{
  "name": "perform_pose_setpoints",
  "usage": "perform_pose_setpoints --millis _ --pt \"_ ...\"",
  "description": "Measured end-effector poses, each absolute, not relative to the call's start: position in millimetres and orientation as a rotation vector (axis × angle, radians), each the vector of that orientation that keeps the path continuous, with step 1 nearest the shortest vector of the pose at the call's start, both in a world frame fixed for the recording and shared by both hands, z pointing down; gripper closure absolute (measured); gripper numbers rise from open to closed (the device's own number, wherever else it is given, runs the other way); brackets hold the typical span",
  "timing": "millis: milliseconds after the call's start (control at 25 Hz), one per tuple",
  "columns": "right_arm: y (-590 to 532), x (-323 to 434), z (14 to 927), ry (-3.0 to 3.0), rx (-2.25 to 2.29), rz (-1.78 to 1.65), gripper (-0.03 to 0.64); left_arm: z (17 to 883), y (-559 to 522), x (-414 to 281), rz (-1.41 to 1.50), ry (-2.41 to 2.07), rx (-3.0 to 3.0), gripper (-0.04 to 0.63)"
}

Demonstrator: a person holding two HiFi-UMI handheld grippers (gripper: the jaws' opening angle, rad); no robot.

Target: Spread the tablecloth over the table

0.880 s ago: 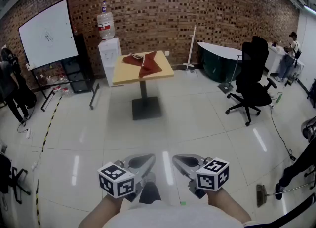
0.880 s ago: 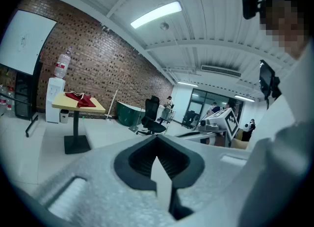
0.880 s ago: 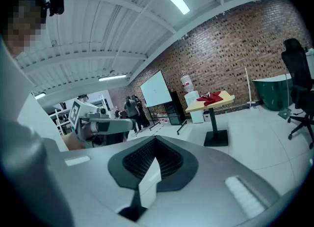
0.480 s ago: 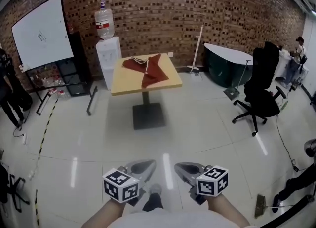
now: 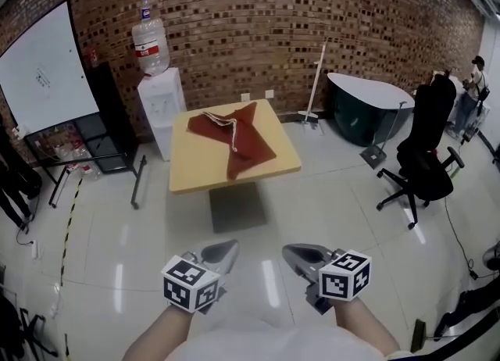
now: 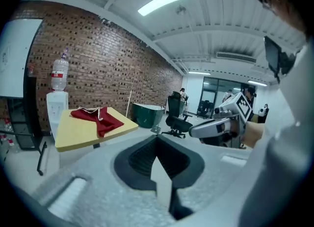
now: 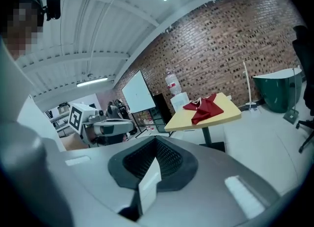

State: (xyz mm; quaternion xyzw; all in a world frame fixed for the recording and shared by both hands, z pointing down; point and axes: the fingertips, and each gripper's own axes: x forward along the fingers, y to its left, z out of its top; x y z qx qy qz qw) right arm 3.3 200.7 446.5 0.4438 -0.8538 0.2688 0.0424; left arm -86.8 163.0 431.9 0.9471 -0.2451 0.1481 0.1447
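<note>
A dark red tablecloth [image 5: 235,136] lies crumpled on the square yellow table [image 5: 195,168] in the middle of the room; it shows too in the left gripper view [image 6: 95,118] and the right gripper view [image 7: 203,108]. My left gripper [image 5: 223,251] and right gripper [image 5: 297,255] are held low before me, side by side, well short of the table. Both are shut with nothing between their jaws. Each gripper sees the other: the right gripper [image 6: 208,127] and the left gripper [image 7: 110,127].
A water dispenser [image 5: 158,94] stands behind the table by the brick wall, a whiteboard [image 5: 39,78] to its left. A black office chair [image 5: 426,164] and a dark green tub [image 5: 367,105] stand at the right. A person [image 5: 473,78] stands far right.
The table and cloth have come nearer and larger in the head view as I walk towards them. Both grippers keep their place before me, still shut.
</note>
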Motion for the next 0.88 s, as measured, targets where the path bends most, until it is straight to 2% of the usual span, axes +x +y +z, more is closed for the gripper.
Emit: perform_pose_setpoints --millis 440,760,880 --pt "85 78 473 -2.598 1.425 0.872 0.618 466 48 -32 0.452 -0.614 2.674 0.594" --pt "-68 125 465 -2.677 1.269 0.820 0.618 477 -88 17 0.544 -0.664 2.614 0.594" --pt "-119 142 464 -2.701 1.210 0.821 0.618 484 -133 41 0.566 -0.642 2.582 0.553"
